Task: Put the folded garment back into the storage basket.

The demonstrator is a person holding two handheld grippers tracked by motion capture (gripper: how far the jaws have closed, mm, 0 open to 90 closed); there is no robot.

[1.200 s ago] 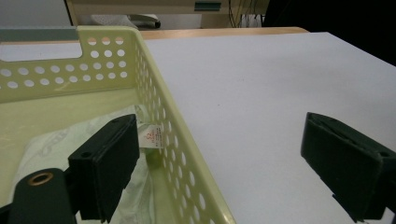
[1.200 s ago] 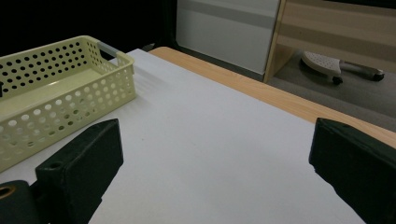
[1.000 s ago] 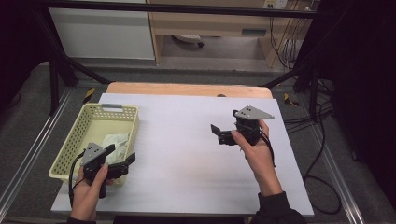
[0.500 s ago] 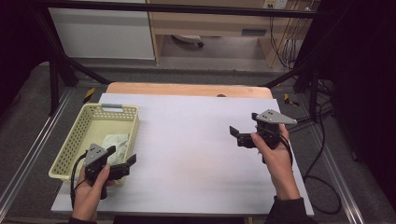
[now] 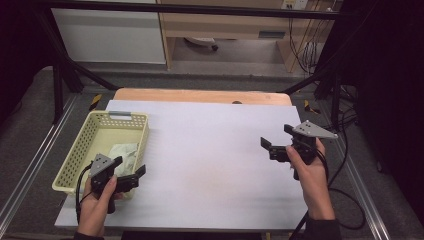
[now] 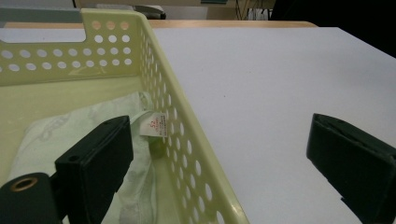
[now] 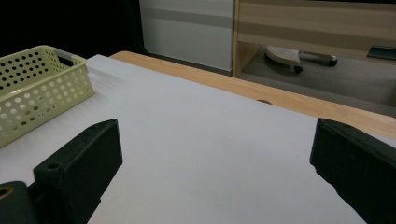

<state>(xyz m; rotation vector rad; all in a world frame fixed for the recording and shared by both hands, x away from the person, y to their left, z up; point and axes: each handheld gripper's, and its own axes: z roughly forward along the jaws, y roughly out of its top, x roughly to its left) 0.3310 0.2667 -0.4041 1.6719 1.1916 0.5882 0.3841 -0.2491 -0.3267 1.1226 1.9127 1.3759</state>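
Note:
A pale yellow perforated basket (image 5: 85,137) stands at the table's left side, and a folded white-green cloth (image 5: 124,151) with a small label (image 6: 158,126) lies inside it. My left gripper (image 5: 130,166) hovers at the basket's near right corner. It is open, one jaw over the cloth (image 6: 70,126) and the other over the white table, astride the basket wall (image 6: 180,126). My right gripper (image 5: 276,136) is open above the right side of the table, with nothing between its jaws. It faces the distant basket (image 7: 37,88).
A white sheet (image 5: 210,150) covers the tabletop and a wooden strip (image 5: 200,95) shows at its far edge. Black frame bars stand at the table's sides. Cables (image 5: 345,175) trail off the right edge. A cabinet and shelf stand beyond the table.
My right gripper has moved to the right, away from the table's middle, staying open. The left gripper has hardly shifted beside the basket.

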